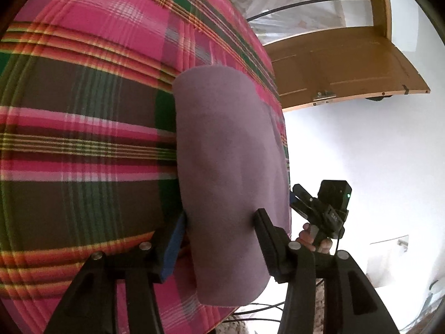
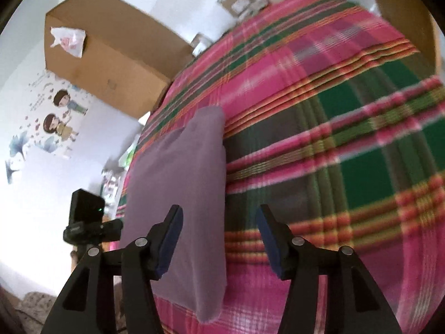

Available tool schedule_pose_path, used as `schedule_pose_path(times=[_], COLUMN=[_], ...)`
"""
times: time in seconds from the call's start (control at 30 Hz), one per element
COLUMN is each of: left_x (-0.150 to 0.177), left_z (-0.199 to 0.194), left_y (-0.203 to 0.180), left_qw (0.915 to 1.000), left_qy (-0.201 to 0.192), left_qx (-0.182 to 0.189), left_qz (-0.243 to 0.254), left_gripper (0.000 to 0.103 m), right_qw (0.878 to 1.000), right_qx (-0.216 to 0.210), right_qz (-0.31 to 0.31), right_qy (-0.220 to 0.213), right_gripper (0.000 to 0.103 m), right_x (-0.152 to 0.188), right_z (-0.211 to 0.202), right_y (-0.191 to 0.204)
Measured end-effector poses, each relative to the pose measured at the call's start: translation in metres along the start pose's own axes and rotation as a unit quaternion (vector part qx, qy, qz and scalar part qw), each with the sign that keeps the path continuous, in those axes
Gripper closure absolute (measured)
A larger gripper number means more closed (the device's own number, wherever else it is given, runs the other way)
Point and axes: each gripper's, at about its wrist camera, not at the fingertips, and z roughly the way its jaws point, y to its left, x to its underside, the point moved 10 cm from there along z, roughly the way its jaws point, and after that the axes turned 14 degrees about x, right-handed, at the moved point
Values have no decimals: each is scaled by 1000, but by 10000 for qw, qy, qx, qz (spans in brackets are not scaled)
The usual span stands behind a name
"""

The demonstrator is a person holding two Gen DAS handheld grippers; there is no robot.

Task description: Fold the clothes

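Note:
A purple garment (image 1: 228, 172) lies folded into a long, smooth rectangle on the plaid bedspread (image 1: 83, 139), close to the bed's edge. My left gripper (image 1: 219, 225) is open, its jaws astride the garment's near end without squeezing it. In the right wrist view the same garment (image 2: 180, 181) stretches away from me. My right gripper (image 2: 219, 222) is open above its near right edge, with the left finger over the cloth and the right finger over the bedspread (image 2: 333, 139). A hand (image 1: 311, 239) holds the right gripper (image 1: 300, 197) beside the bed. The left gripper (image 2: 111, 226) shows at the garment's left.
The bed edge runs just beside the garment. Beyond it are a white wall and a wooden door (image 1: 333, 64). A large cardboard box (image 2: 105, 61) sits at the bed's far corner, with cartoon wall stickers (image 2: 58, 114) below it. Cables (image 1: 264, 309) trail on the floor.

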Motion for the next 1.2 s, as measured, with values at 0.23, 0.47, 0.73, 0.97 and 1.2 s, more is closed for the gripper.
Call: schedule_pose_path(times=[0.23, 0.47, 0.73, 0.97, 1.2], left_x=[7, 16, 25, 26, 29], left_z=[17, 9, 3, -4, -15], left_y=[-1, 5, 13, 19, 23], left_qw=[9994, 9984, 9970, 9959, 9957], left_qy=[197, 362, 472, 530, 545], left_qx=[178, 265, 329, 374, 360], left_qz=[-219, -338, -514, -625, -652], left_gripper=[50, 50, 50, 49, 50], right_qw=[9975, 9949, 9864, 9803, 9820], right_qx=[-97, -366, -834, -1068, -1034], right_qz=[-357, -458, -718, -939, -812], right_qy=[600, 817, 1224, 1368, 1355], right_gripper=[45, 46, 45, 27, 28], right_x=[-3, -15, -13, -13, -10], right_z=[18, 27, 39, 39, 39], right_y=[8, 11, 30, 42, 39])
